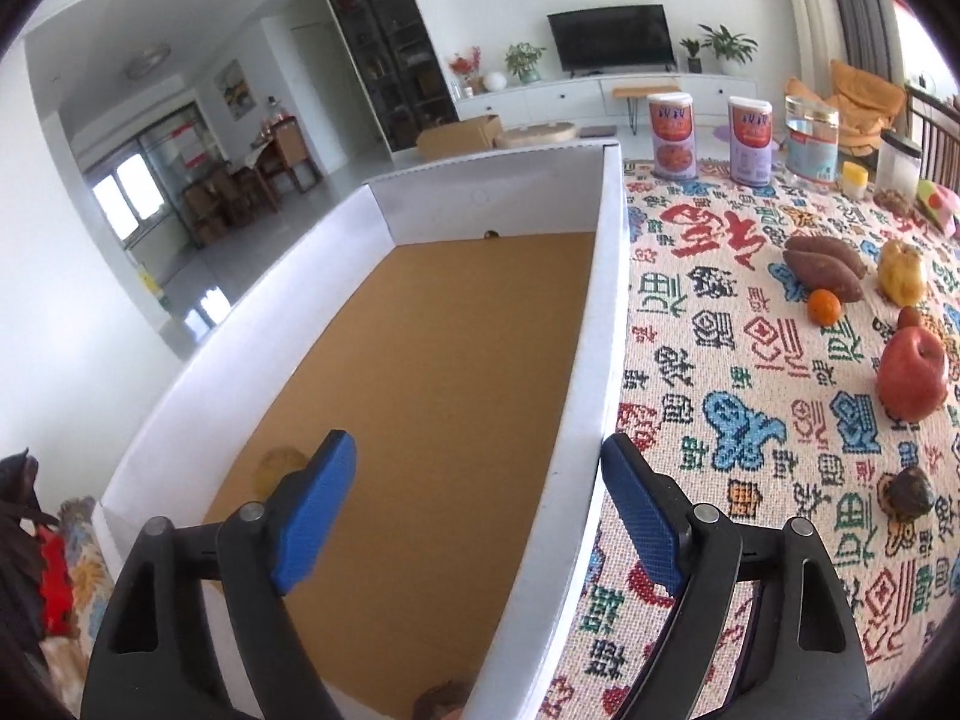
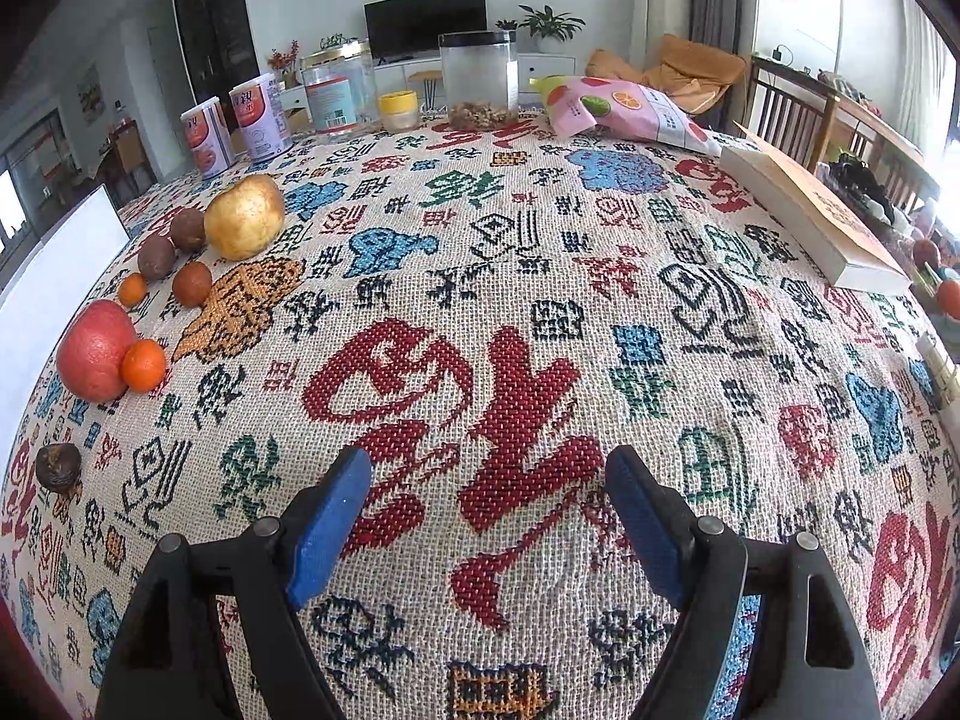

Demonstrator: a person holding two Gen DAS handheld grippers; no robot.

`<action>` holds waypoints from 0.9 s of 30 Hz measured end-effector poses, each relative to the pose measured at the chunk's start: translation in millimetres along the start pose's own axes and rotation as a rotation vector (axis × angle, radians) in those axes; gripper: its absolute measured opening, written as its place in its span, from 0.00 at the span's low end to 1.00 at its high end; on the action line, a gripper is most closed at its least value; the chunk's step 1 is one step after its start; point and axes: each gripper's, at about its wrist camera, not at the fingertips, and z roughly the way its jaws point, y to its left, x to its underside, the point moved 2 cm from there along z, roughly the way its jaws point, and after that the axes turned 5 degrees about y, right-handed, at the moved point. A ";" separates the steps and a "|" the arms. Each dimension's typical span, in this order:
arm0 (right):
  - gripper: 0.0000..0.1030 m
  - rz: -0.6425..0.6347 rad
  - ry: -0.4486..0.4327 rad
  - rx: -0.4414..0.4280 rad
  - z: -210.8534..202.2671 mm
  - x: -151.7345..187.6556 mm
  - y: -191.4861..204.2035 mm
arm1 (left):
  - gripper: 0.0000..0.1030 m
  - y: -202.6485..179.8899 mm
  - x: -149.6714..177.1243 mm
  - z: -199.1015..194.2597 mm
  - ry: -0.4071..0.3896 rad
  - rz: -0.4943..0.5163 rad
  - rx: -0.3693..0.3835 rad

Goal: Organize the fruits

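We hold the left gripper over a white cardboard box with a brown floor; its jaws stand spread with nothing between them. The box's right wall runs up between the two blue pads, so the left pad hangs over the box floor and the right pad over the patterned tablecloth. Just ahead of the left pad a yellowish fruit lies on the box floor, partly hidden by that pad. Another small round thing sits at the near edge below the jaws, too cropped to name.

Right of the jaws, outside the box, the fruits lie on the cloth: a red apple, a small orange, two sweet potatoes and a yellow pear, with a dark wrinkled fruit nearest the right pad.

The right gripper hovers above bare cloth, jaws spread and empty. Far to the left of its jaws we see the same group: the apple touching an orange, a second small orange, three brown round fruits, the pear and the dark fruit. Ahead of the jaws, at the far edge, stand two tins, two clear jars and a snack bag; a book lies to the right.
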 end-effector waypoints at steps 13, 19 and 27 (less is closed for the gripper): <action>1.00 -0.022 0.046 0.048 9.9 3.8 8.7 | 0.99 -55.3 22.9 -126.7 -0.522 -0.062 0.022; 1.00 -0.026 0.045 0.052 9.8 3.8 10.4 | 0.99 -125.7 43.3 -68.8 -0.168 0.050 0.338; 1.00 -0.025 0.046 0.051 9.7 3.3 10.0 | 0.99 -165.4 60.3 -17.1 0.013 0.209 0.428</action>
